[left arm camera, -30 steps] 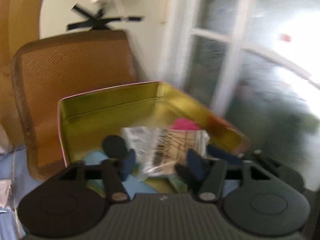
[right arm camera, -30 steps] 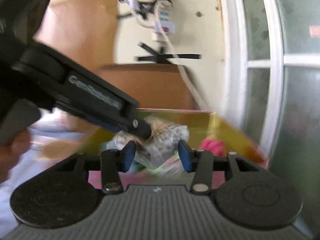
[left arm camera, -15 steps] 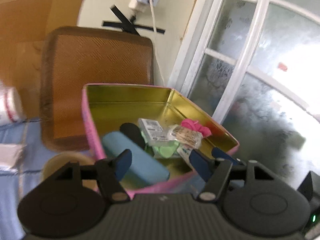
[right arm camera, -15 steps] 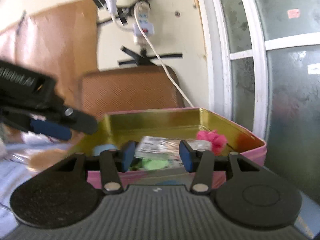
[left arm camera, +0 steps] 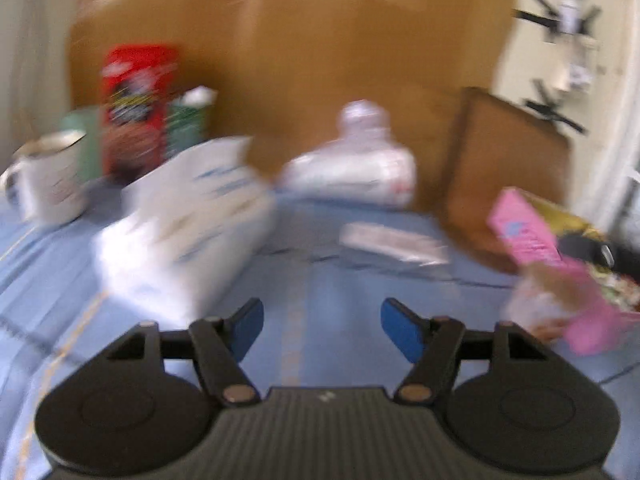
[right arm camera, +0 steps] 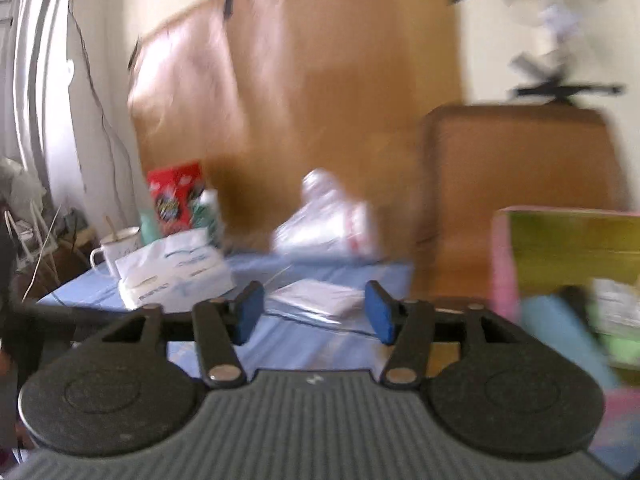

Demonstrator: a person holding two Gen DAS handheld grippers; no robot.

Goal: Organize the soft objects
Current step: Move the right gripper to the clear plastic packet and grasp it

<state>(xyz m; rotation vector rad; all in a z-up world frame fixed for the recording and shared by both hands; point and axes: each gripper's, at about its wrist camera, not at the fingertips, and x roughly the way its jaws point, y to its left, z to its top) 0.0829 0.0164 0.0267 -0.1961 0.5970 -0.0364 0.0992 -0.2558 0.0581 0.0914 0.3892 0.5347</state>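
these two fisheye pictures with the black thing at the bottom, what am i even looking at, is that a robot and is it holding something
No robot: a person carries a two-finger gripper in each hand, and a wide-angle camera on each one looks forward along its fingers. The black shape with blue pads at the bottom is the tool itself. One picture is from the left gripper, the other from the right gripper. Both are open with nothing between the pads; the right one's jaws have just been opening. Both pictures are blurred.

Ahead is a table under a blue cloth. On it are a white tissue pack, a flat clear packet, a white plastic bag, a mug and a red box. At the right stands a pink tin already holding small items.
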